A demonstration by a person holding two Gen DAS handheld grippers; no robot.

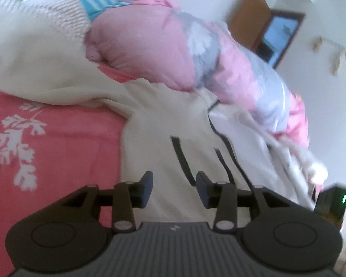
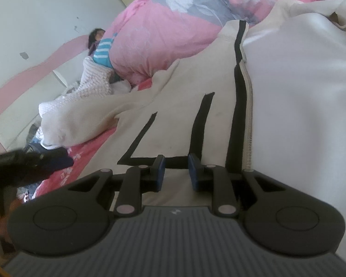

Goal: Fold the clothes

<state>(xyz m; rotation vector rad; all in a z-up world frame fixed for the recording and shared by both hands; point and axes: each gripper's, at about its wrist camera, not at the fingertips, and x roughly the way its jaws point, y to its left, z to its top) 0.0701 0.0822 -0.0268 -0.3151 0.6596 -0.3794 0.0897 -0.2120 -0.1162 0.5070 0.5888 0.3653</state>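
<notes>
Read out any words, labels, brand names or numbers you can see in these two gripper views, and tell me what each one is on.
No readable words or numbers in either view.
Left gripper body: a small pale mark, too small to read.
Right gripper body: the same kind of mark, unreadable.
Cream jacket: black stripes only, trim rather than letters.
Pink bedsheet: white leaf print, no text.

Pink quilt (image 1: 150, 46) (grey flowers) heaped on coral bedsheet (image 1: 57, 138); doorway (image 1: 276, 37) beyond.
</notes>
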